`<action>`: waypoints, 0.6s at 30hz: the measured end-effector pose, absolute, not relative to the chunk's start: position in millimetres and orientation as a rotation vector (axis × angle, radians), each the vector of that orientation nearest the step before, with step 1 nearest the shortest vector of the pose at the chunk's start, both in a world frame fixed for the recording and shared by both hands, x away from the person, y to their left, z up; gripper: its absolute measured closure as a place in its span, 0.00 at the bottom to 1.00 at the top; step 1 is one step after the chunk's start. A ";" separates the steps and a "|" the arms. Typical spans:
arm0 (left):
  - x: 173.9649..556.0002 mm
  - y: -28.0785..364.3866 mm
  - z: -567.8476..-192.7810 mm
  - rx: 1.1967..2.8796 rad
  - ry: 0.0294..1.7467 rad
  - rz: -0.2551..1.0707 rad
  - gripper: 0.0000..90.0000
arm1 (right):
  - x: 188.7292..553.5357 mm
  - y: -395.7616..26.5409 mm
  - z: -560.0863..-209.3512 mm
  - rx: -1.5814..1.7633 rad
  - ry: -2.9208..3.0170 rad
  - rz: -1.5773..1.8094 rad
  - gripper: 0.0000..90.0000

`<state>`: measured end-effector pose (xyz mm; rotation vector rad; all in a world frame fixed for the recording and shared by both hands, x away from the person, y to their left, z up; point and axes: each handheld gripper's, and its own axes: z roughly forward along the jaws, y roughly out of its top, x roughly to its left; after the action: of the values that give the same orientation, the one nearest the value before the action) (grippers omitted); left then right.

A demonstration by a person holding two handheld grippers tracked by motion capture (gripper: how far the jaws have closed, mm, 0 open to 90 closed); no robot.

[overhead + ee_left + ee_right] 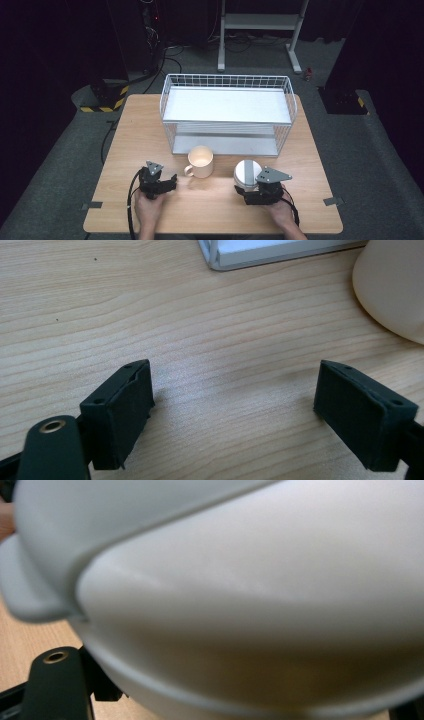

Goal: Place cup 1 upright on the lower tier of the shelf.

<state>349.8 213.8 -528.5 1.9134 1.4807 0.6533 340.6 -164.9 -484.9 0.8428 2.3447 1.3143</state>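
Dark grey carpet surrounds a light wooden desk point(150, 125), with black equipment, cables and the feet of a pale metal stand on the floor beyond its far edge. A white wire rack point(227, 114) with two flat shelves stands at the middle of the desk's far edge. Just in front of the rack's lower shelf sits a cream mug point(201, 162), upright, its handle turned toward the left and near side.

Near the desk's front-left part, the left gripper point(171, 181) is held low over the wood by the person's left hand point(148, 207), pointing right toward the mug. In the left gripper view its two black fingers point(120, 412) are spread wide with bare wood between them; the mug's rounded side shows at the upper right, apart from the fingers, and a corner of the rack's base sits at the top edge.

Toward the front-right part, the right gripper point(250, 189) is held by the right hand point(280, 212) and sits against a white round container point(246, 172), which stands to the right of the mug and just in front of the rack. In the right gripper view the white container looms very close and blurred, hiding the fingers, so I cannot tell whether they are pinching it.
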 end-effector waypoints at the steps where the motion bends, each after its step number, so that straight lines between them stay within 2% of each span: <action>1: 349.8 213.8 -528.5 1.913 1.481 0.653 0.18 | 340.6 -164.9 -484.9 0.843 2.345 1.314 0.21; 18: 349.8 213.6 -528.6 1.909 1.483 0.654 0.18 | 362.0 -174.5 -483.7 0.918 2.311 1.283 0.21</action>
<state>349.8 213.6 -528.6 1.9085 1.4826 0.6541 362.0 -174.5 -483.7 0.9184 2.3111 1.2827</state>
